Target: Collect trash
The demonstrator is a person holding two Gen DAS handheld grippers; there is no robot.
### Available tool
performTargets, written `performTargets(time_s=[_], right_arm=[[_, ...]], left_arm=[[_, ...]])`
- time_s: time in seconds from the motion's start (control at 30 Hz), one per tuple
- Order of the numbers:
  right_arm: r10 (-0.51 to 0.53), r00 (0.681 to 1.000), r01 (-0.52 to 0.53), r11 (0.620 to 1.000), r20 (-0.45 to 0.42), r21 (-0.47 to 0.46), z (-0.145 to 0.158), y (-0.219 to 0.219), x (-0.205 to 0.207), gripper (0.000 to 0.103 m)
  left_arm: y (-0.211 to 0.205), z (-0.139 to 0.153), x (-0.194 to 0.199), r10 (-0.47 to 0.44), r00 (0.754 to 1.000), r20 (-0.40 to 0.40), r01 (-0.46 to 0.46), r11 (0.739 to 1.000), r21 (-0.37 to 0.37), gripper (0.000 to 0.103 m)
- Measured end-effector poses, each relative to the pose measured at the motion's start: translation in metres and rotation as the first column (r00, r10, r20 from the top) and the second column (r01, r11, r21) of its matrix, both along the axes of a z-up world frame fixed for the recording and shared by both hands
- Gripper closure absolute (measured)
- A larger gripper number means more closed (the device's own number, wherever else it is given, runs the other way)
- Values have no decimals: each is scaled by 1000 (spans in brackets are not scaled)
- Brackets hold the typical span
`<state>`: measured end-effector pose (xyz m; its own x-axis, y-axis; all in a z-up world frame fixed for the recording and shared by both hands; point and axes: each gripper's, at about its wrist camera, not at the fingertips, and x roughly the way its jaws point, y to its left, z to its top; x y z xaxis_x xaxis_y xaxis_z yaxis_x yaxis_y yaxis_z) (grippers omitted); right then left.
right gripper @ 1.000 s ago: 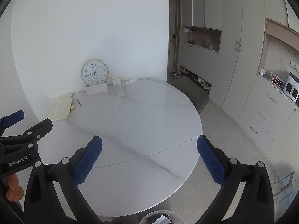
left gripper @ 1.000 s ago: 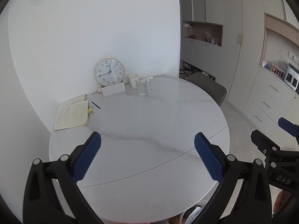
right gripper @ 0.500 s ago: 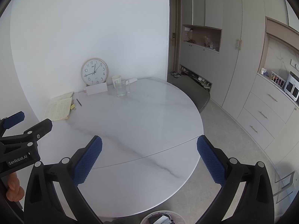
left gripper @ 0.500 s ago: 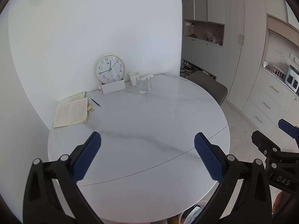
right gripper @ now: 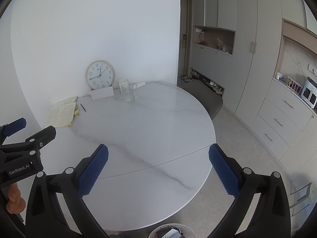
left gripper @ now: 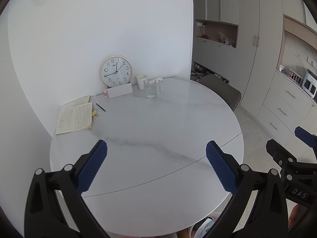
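My left gripper (left gripper: 156, 154) is open and empty, above the near part of the round white marble table (left gripper: 158, 130). My right gripper (right gripper: 158, 158) is open and empty, above the table's near right edge. A round trash bin (right gripper: 168, 231) with crumpled waste inside stands on the floor under the table's near edge; it also shows in the left wrist view (left gripper: 202, 226). A small crumpled white piece (left gripper: 157, 79) lies at the far side behind the glass. Each gripper shows at the edge of the other's view.
At the far wall stand a clock (left gripper: 116, 71), a white card (left gripper: 119, 91), a paper cup (left gripper: 141, 81) and a glass mug (left gripper: 151, 89). An open notebook (left gripper: 76, 117), a pen (left gripper: 100, 107) and a yellow clip lie left. A grey chair (left gripper: 221, 91) stands right.
Both views have pulled back and up slightly, so the far objects look a little smaller. Both grippers stay open and empty.
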<state>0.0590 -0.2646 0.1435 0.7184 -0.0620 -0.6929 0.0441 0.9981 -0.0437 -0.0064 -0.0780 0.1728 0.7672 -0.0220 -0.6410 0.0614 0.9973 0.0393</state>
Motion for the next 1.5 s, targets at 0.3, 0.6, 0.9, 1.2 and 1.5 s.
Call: performTargets(time_s=[0.3,0.6,0.9,1.2,1.5], right_arm=[[7,1000,-7,1000,-12,-13,-4,1,0,2],[13,1000,-13,1000,-19,-18,-5,1,2,2],[17,1000,-17,1000,-22,-20,-5,1,3,2],[20,999,-20,1000,-26,-21,-6,0,2,2],[21,999,-21,1000,-28,-21,-6,0,1,2]], left_arm=[[4,-4,3,14,1000,-14,-14,1000,0,7],[7,-4,5,19,1000,-17,-19,1000,-2,7],[7,-4,5,19,1000,-18,-19,1000,-3,7],[8,-3,5,30,1000,-11,-30,1000,3,7],[12,-7,5,29,1000,-12,-29,1000,1,7]])
